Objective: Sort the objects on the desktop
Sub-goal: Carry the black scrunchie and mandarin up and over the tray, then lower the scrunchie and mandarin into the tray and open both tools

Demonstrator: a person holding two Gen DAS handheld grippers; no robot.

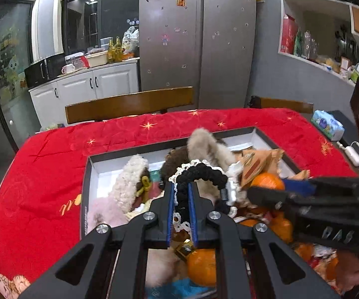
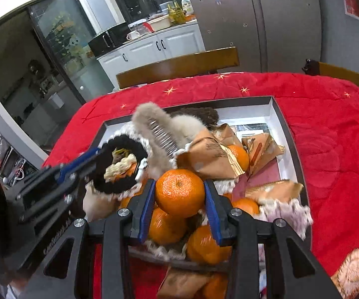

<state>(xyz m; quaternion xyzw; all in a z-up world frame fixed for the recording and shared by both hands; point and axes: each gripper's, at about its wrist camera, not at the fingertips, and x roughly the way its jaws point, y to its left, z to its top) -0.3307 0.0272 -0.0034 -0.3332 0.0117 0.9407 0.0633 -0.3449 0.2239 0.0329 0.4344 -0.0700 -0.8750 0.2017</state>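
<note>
My left gripper (image 1: pixel 181 186) is shut on a black scrunchie with white lace trim (image 1: pixel 202 173), held above the box; the same scrunchie (image 2: pixel 119 172) and the left gripper (image 2: pixel 93 155) appear at the left of the right wrist view. My right gripper (image 2: pixel 179 186) is shut on an orange mandarin (image 2: pixel 179 193), lifted over a pile of other mandarins (image 2: pixel 165 226). A dark-rimmed box with a white inside (image 2: pixel 274 114) on the red cloth holds fluffy hair clips (image 2: pixel 149 122), gold-brown snack packets (image 2: pixel 211 157) and more fruit. The right gripper (image 1: pixel 281 191) reaches in from the right in the left wrist view.
A red quilted cloth (image 1: pixel 55 164) covers the table. Wooden chair backs (image 1: pixel 129 103) stand behind it. A tissue pack (image 1: pixel 327 124) and a white charger (image 1: pixel 352 153) lie at the far right. A fridge (image 1: pixel 197 37) and white cabinets (image 1: pixel 87 89) are beyond.
</note>
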